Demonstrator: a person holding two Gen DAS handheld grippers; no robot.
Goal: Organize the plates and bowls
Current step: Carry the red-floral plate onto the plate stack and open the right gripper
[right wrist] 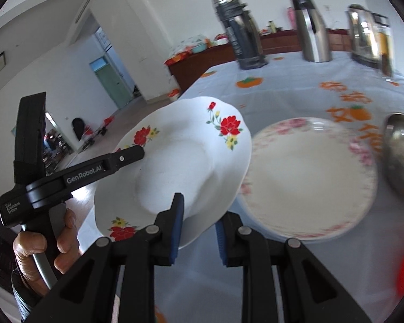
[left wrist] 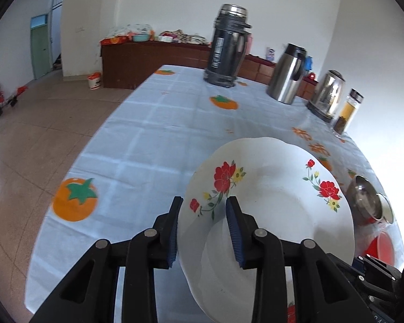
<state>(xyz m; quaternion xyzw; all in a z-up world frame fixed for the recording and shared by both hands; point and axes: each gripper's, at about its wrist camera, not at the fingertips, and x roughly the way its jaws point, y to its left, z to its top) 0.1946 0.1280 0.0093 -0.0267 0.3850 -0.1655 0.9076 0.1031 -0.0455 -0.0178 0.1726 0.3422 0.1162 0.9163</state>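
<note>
- White plate with red flowers point(left wrist: 269, 202), lifted clear of the tabletop point(left wrist: 153, 134) and tilted, pinched at two edges at once.
- Left gripper point(left wrist: 204, 210) clamped on the near rim of that plate, one blue-padded finger under the rim, the other on its face.
- Right gripper point(right wrist: 199, 215) clamped on the opposite rim of the same plate point(right wrist: 175, 161), jaws narrow, rim between the pads.
- Hand point(right wrist: 40, 245) wrapped round the handle of the left gripper, seen left of the flowered plate in the right wrist view.
- Second plate with a pink flower border point(right wrist: 309, 180) flat on the tabletop, just right of the flowered plate and partly beneath its edge.
- Steel bowl point(right wrist: 401, 153) right of the pink-bordered plate, close to it.
- Beyond the flowered plate, at the far side of the tabletop: tall dark flask point(left wrist: 227, 45), steel jug point(left wrist: 288, 74), kettle point(left wrist: 327, 94) and glass bottle point(left wrist: 348, 110) in a row.
- Red item point(left wrist: 382, 247) right of the flowered plate, blurred, kind unclear.
</note>
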